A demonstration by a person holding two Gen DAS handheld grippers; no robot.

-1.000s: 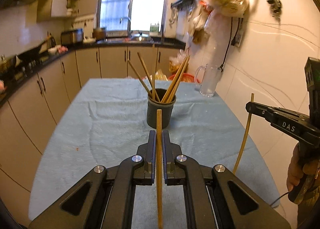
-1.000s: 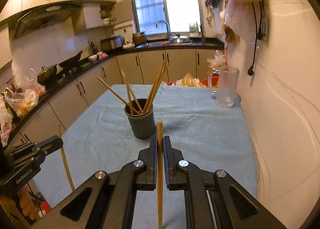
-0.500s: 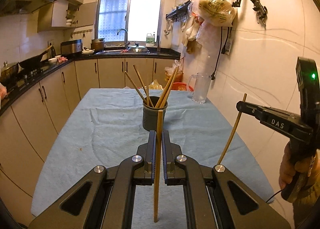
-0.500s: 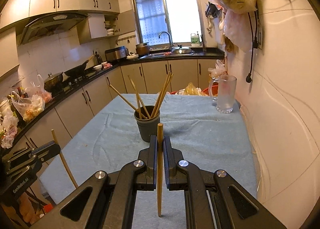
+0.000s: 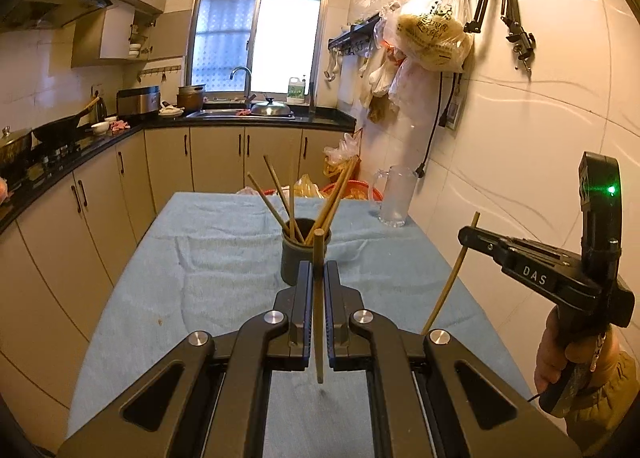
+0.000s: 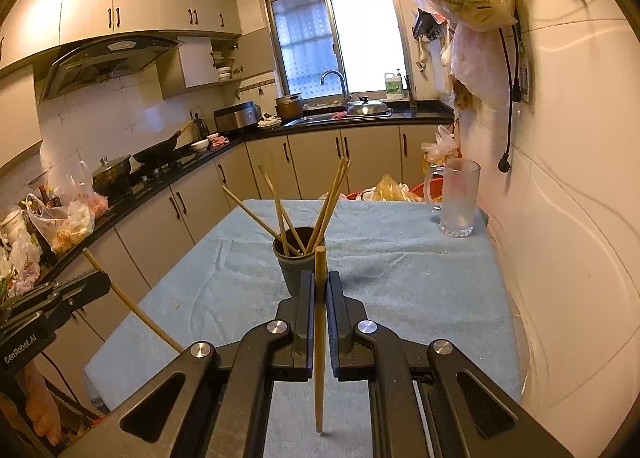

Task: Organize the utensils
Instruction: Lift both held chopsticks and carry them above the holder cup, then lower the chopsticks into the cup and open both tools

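A dark grey holder cup (image 5: 295,258) with several wooden chopsticks stands mid-table on the blue cloth; it also shows in the right wrist view (image 6: 294,262). My left gripper (image 5: 318,272) is shut on one chopstick (image 5: 318,306), held upright above the near part of the table. My right gripper (image 6: 319,280) is shut on another chopstick (image 6: 319,338), also upright. The right gripper shows at the right of the left wrist view (image 5: 472,236) with its chopstick (image 5: 450,278). The left gripper shows at the left of the right wrist view (image 6: 86,286) with its chopstick (image 6: 132,306).
A frosted glass jug (image 5: 394,195) stands at the table's far right by the wall (image 6: 456,197). Bags hang on the right wall (image 5: 432,33). Cabinets and a cluttered counter (image 6: 120,177) run along the left and back. The blue cloth (image 5: 220,258) covers the table.
Both grippers have risen and pulled back from the cup, each still holding its chopstick; the cup looks farther and lower in both views.
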